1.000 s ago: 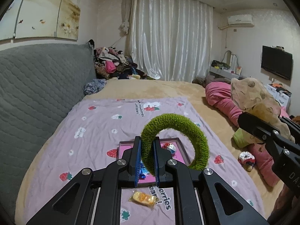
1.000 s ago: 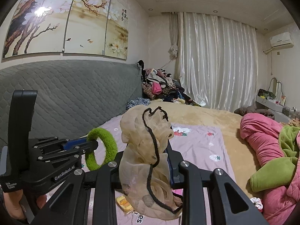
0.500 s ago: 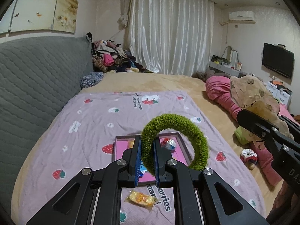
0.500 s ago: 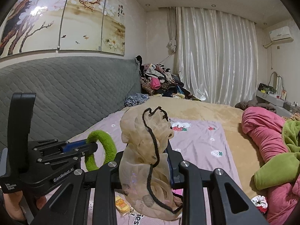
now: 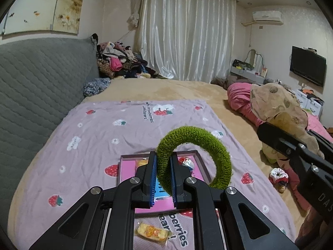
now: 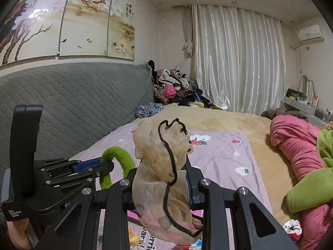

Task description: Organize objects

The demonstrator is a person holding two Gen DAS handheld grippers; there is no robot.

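My left gripper (image 5: pixel 163 162) is shut on a fuzzy green ring-shaped scrunchie (image 5: pixel 218 150), which arches up and to the right above a pink-lined tray (image 5: pixel 127 168). The same gripper (image 6: pixel 108 164) and green scrunchie (image 6: pixel 122 158) show at the left of the right wrist view. My right gripper (image 6: pixel 164 173) is shut on a sheer beige scrunchie with black trim (image 6: pixel 164 162), which drapes over its fingers and hides the tips. This beige scrunchie (image 5: pixel 276 108) also shows at the right of the left wrist view. A small wrapped item (image 5: pixel 187 162) lies in the tray.
A yellow wrapped snack (image 5: pixel 150 231) lies on the strawberry-print purple sheet (image 5: pixel 93 137) in front of the tray. A red and white scrunchie (image 5: pixel 278 175) sits off the sheet's right edge. A grey quilted headboard (image 5: pixel 37 87) runs along the left, pink bedding (image 6: pixel 295 143) lies right.
Both grippers moved forward and lower over the bed, still holding their scrunchies. The tray and the yellow snack now sit closer beneath the left gripper.
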